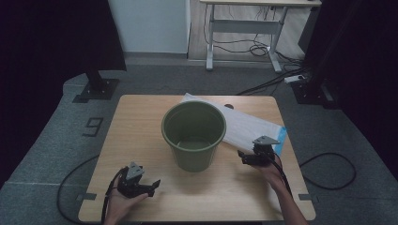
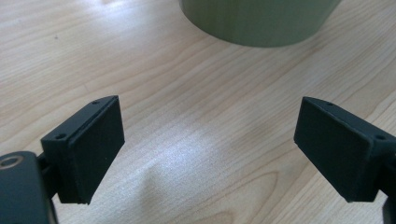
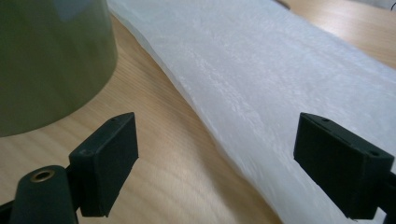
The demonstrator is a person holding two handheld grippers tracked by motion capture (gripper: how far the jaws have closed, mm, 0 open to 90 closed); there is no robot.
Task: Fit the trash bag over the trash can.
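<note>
We hold the right gripper (image 1: pixel 245 157), jaws apart, at the bag's (image 3: pixel 280 84) near edge (left gripper (image 1: pixel 151 186) also apart, farther off).

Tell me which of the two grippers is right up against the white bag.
The right gripper: its open jaws reach the edge of the white bag. The left gripper hovers over bare table, near the green bucket.

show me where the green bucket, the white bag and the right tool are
green bucket (image 1: pixel 197 157), high view, on its outer wall.
white bag (image 3: pixel 280 79), right gripper view, on its flat top.
right tool (image 1: pixel 248 158), high view, between its tips.
</note>
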